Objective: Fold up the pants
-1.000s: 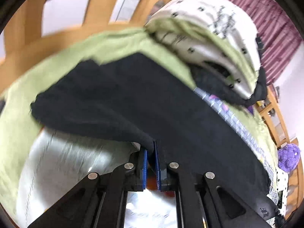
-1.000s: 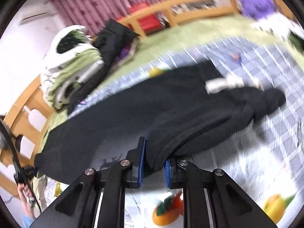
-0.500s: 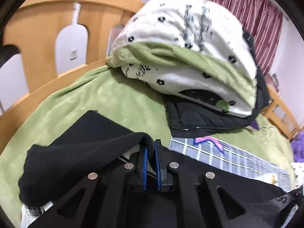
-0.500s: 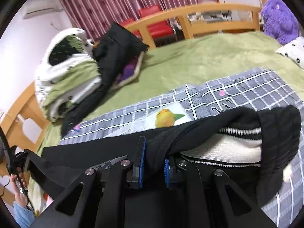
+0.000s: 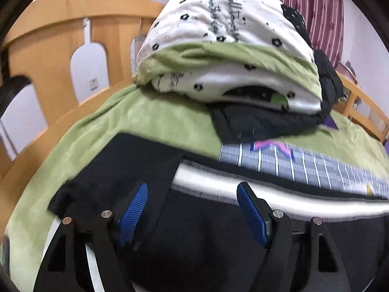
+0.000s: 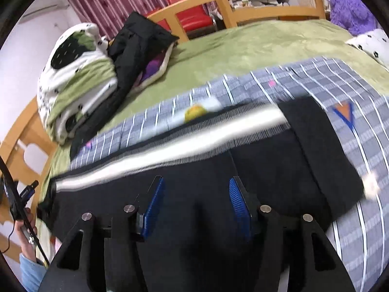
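Note:
The black pants (image 5: 206, 223) lie folded on the bed, with a white lining strip (image 5: 243, 182) showing along the far fold. In the right wrist view the pants (image 6: 279, 165) lie across the grey checked sheet (image 6: 359, 231), with the same white strip (image 6: 170, 155) showing. My left gripper (image 5: 192, 209) is open and empty just above the pants' left end. My right gripper (image 6: 194, 204) is open and empty above the pants' middle.
A pile of white and green bedding (image 5: 226, 48) on a black jacket (image 5: 267, 121) lies ahead on the green blanket (image 5: 145, 116). A wooden bed frame (image 5: 48, 39) rings the bed. A purple plush toy (image 6: 350, 4) and pillow (image 6: 369, 43) lie far right.
Both grippers were shut on pants fabric and carried it over in a fold. Now both have opened and let go, and the pants lie folded on the bed.

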The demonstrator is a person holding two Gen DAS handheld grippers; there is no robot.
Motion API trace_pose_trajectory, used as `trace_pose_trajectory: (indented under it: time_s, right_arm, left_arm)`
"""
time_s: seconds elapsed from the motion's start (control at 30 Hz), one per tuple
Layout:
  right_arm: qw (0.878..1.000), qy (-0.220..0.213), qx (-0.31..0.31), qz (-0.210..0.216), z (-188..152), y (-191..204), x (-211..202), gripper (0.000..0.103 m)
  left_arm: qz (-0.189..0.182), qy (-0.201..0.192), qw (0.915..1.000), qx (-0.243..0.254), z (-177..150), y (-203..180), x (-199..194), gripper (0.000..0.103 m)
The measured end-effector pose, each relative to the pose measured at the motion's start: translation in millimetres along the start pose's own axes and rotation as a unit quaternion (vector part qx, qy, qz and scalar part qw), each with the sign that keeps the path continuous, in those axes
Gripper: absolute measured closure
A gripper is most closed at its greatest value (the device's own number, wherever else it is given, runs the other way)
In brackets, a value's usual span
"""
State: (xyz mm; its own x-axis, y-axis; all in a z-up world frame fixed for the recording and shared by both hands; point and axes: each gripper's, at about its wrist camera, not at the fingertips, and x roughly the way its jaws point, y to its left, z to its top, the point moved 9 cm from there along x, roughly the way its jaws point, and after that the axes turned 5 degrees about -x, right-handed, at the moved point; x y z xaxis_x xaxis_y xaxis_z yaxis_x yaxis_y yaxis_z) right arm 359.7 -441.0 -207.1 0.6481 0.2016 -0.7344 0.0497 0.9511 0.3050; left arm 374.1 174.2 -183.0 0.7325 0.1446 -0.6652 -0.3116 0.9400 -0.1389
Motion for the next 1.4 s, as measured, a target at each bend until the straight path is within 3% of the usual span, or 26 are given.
trace_pose_trajectory:
  time_s: [0.23,0.4,0.53,0.6,0.63,0.67,0.73,0.77,0.83,0.9,0.93,0.97,1.03,1.13,1.23,1.27,1.4]
  right_arm:
    - [0.999,0.032,-0.005,-0.024,-82.7,-15.4,-37.4,0.049]
    - [0.998,0.035,-0.003,-0.043,-114.5,-21.1,-44.9,0.049]
    - [0.998,0.035,0.030,-0.046,-124.4,-32.7,-41.5,0.049]
    - [0.997,0.033,0.045,-0.045,-125.9,-36.4,-38.9,0.049]
    - [0.998,0.029,0.046,-0.044,-125.9,-37.3,-39.2,0.049]
    - [0.998,0.024,0.045,-0.048,-126.1,-39.0,-40.4,0.049]
    - [0.997,0.017,0.043,-0.061,-125.8,-43.1,-42.0,0.049]
    - [0.997,0.017,0.044,-0.064,-126.0,-45.2,-42.4,0.049]
    - [0.997,0.018,0.043,-0.069,-125.5,-48.2,-43.1,0.049]
    - [0.996,0.019,0.040,-0.077,-123.9,-50.3,-44.2,0.049]
    - [0.996,0.019,0.040,-0.079,-123.7,-51.3,-45.1,0.049]
    - [0.996,0.019,0.041,-0.079,-124.0,-51.8,-46.2,0.049]
    - [0.996,0.016,0.049,-0.075,-124.7,-52.4,-49.3,0.049]
    - [0.996,0.008,0.061,-0.067,-127.6,-51.9,-57.5,0.049]
    - [0.996,0.000,0.070,-0.054,-126.4,-47.6,-65.2,0.049]
    - [0.996,-0.004,0.074,-0.047,-125.8,-46.2,-68.8,0.049]
    - [0.996,-0.005,0.087,-0.023,-126.4,-40.1,-71.7,0.049]
  left_arm:
    - [0.033,0.047,0.9983,-0.011,-59.5,61.8,-16.1,0.028]
    - [0.034,0.039,0.9983,-0.026,-51.0,76.1,-6.0,0.028]
    - [0.051,0.059,0.9969,-0.013,-42.3,71.8,32.7,0.028]
    - [0.050,0.080,0.9952,-0.024,-45.6,72.6,51.5,0.040]
    - [0.052,0.086,0.9946,-0.027,-46.0,74.2,60.5,0.070]
    - [0.054,0.076,0.9955,-0.017,-37.6,75.2,68.4,0.092]
    - [0.068,0.033,0.9970,-0.016,-12.4,78.8,66.7,0.092]
    - [0.087,-0.009,0.9959,-0.023,15.5,85.3,61.0,0.092]
    - [0.101,-0.034,0.9937,-0.033,48.7,91.5,56.2,0.085]
    - [0.153,-0.039,0.9857,-0.059,80.2,105.2,49.9,0.061]
    - [0.180,-0.040,0.9804,-0.071,90.5,110.9,43.9,0.031]
    - [0.175,-0.050,0.9805,-0.074,97.0,109.7,37.4,0.025]
    - [0.152,-0.057,0.9847,-0.063,99.2,102.2,27.1,0.025]
    - [0.129,-0.037,0.9903,-0.035,79.3,92.5,13.8,0.025]
    - [0.070,0.005,0.9971,-0.028,35.8,80.8,-0.3,0.025]
    - [0.033,0.021,0.9986,-0.036,11.2,77.3,-9.3,0.025]
    - [-0.043,0.066,0.9928,-0.090,-58.9,78.6,-32.3,0.025]
